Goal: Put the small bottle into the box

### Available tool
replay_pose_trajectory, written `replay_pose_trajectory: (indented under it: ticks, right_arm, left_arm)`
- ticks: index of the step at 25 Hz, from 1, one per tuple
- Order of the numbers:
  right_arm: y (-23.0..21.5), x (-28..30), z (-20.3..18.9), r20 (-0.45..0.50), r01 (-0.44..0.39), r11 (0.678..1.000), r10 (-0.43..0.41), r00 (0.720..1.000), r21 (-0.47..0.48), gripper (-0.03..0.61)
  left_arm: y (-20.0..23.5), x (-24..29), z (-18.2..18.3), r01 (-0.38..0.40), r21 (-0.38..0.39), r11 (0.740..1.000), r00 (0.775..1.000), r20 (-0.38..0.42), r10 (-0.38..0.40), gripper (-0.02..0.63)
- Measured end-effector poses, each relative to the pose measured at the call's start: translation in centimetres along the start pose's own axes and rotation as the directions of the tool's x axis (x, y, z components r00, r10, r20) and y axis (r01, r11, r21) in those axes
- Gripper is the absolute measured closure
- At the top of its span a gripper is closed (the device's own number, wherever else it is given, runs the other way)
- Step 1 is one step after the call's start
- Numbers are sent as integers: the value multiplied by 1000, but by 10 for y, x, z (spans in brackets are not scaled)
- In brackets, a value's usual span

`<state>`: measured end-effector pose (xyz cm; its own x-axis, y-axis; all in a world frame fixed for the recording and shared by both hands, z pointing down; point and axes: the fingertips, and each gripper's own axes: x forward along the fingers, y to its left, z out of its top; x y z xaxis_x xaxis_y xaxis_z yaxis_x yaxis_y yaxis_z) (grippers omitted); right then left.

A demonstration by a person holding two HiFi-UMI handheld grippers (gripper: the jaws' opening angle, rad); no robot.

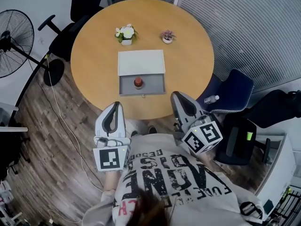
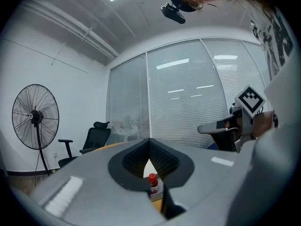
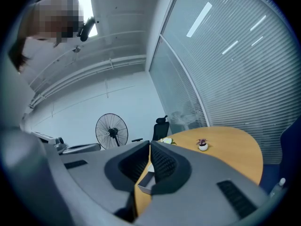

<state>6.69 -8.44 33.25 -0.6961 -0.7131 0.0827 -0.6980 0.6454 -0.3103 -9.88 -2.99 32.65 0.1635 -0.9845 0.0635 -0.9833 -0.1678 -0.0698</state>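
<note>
Finds the small bottle (image 1: 138, 82) standing upright, red cap up and long axis vertical, inside the grey box (image 1: 156, 84) on the near part of the round table (image 1: 94, 51), with the white lid (image 1: 141, 62) lying flat against the box's far edge. Places that bottle forward of both grippers and between them: ahead and a little to the right of the left gripper (image 1: 115, 106), ahead and to the left of the right gripper (image 1: 178, 96). Judges the left one slightly nearer and better lined up, since the left gripper view frames the bottle (image 2: 152, 182) dead ahead, just below the line where its jaws meet. Shows both pairs of jaws pressed together with nothing between them, held off the table edge close to the body and well apart from the box. Suggests the placing is already done, so any further move would start with opening the jaws and reaching straight forward. Notes a second, pale bottle (image 1: 211, 99) lying on its side on the blue chair (image 1: 233, 91), off to the right and nearer the right gripper. Reads no label on either bottle, both being too small; makes out large block letters on the sweatshirt (image 1: 178, 173), upside down and creased, not safely legible; sees only black-and-white square markers on the gripper cubes.
</note>
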Motion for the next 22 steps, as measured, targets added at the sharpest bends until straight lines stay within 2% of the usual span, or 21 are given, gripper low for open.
replay_pose_trajectory:
  ticks: [7, 11, 22]
  right_arm:
    - [-5, 1, 2, -1, 11, 1000, -11, 1000, -4, 563]
    - [-5, 2, 1, -3, 14, 1000, -14, 1000, -2, 563]
    - [-2, 1, -4, -14, -2, 1000, 2, 1000, -1, 563]
  left_arm:
    - [-1, 6, 6, 8, -5, 1000, 1000, 24, -8, 603]
    - [-2, 6, 1, 8, -35, 999, 1000, -22, -9, 603]
    - [-2, 1, -2, -3, -41, 999, 1000, -11, 3, 603]
